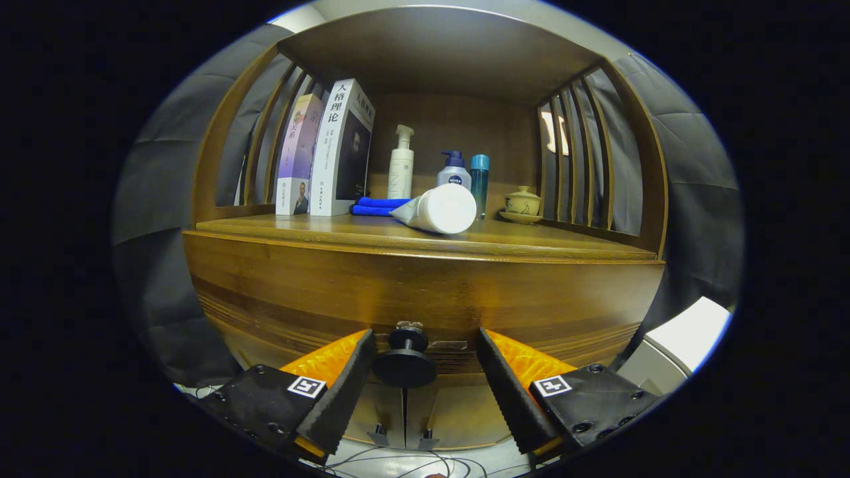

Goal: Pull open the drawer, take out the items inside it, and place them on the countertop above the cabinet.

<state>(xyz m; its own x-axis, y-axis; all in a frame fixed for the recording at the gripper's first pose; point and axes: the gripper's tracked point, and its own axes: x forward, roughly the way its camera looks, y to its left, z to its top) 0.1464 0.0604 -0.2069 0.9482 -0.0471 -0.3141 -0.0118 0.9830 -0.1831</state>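
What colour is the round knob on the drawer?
Black. The knob sits between the open gripper's fingers, clearest in the gripper view.

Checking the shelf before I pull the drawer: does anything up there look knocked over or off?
Yes: a white tube lies on its side on the countertop, cap toward the open claw, beside upright bottles.

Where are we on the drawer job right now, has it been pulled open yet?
Not yet. The drawer front sits flush with the cabinet, so nothing looks done. In hand: the tongs are open, one finger on each side of the black knob, neither pressing on it. Left: close on the knob, pull the drawer out, lift out what is inside and set it on the countertop, which already holds books, bottles and a white tube.
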